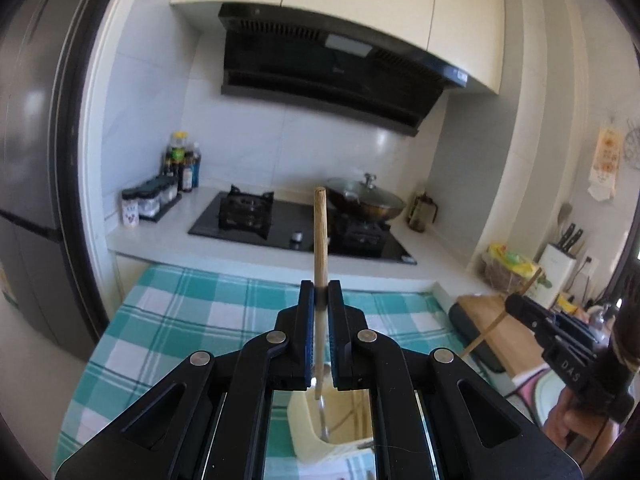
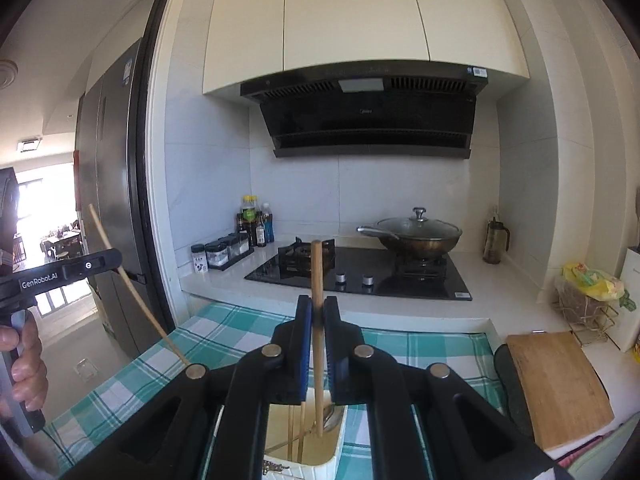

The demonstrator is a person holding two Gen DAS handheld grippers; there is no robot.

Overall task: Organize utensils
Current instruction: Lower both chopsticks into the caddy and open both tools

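My left gripper (image 1: 321, 294) is shut on a wooden chopstick (image 1: 320, 236) that stands upright, its lower end reaching down into a cream utensil holder (image 1: 308, 436) on the checked cloth. My right gripper (image 2: 317, 309) is shut on another wooden chopstick (image 2: 317, 276), also upright, its lower end inside the holder (image 2: 316, 464), which has several chopsticks and a metal spoon (image 2: 332, 416) in it. The right gripper also shows at the right of the left wrist view (image 1: 516, 304). The left gripper shows at the left of the right wrist view (image 2: 114, 258).
A teal and white checked cloth (image 1: 192, 320) covers the table. Behind it is a counter with a gas hob (image 2: 360, 272), a lidded wok (image 2: 416, 236), spice jars and bottles (image 2: 240, 236). A wooden cutting board (image 2: 556, 384) lies right. A fridge (image 2: 108, 200) stands left.
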